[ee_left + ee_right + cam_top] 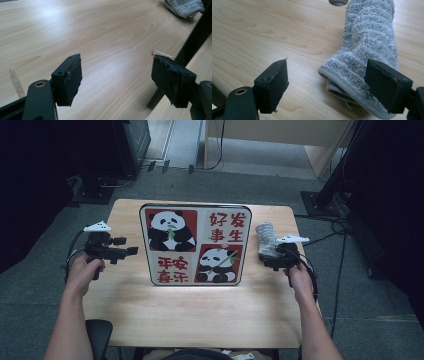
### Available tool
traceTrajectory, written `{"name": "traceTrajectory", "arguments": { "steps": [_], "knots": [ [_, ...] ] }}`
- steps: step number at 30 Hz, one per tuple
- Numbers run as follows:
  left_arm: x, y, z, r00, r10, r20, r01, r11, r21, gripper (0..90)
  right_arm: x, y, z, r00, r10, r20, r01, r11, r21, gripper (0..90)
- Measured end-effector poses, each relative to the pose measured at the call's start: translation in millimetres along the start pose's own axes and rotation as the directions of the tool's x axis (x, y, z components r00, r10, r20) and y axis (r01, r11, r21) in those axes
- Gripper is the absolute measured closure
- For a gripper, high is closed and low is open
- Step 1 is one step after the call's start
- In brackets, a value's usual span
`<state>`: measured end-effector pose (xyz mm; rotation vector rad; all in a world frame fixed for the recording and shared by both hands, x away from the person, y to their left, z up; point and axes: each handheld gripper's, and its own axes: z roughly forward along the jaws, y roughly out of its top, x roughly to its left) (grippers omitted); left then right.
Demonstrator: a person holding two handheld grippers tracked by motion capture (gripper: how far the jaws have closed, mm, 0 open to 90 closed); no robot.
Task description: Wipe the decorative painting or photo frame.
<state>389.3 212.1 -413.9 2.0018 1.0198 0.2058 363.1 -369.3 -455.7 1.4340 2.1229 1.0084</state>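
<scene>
My right gripper point(325, 82) gapes wide, empty, jaws straddling the cuff of the grey sock point(367, 55), right of the panda board point(195, 245). My left gripper point(116, 78) wide too, empty, left of the board.

Sock point(367, 52): grey, fluffy, ribbed cuff lying open toward the person; lying flat along the right side of the table point(200, 315), beside the panda board point(195, 245).

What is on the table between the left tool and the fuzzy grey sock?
In the high view, a panda tray lies on the table between the left tool and the grey sock.
</scene>
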Motion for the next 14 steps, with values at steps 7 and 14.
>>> {"name": "traceTrajectory", "arguments": {
  "steps": [7, 14],
  "knots": [
    [1.4, -0.9, 1.5, 0.9992, -0.008, -0.038, 0.009, 0.9999, 0.012, 24.8, 0.3, 0.0, -0.4, 0.9999, -0.008, -0.007, 0.008, 1.000, -0.003, 18.8],
    [0.1, -1.1, 2.9, 0.9992, 0.002, -0.040, -0.002, 0.9998, 0.020, 22.5, -0.2, 0.2, -1.2, 0.9998, -0.009, -0.016, 0.009, 1.000, -0.004, 18.7]
  ]
}}
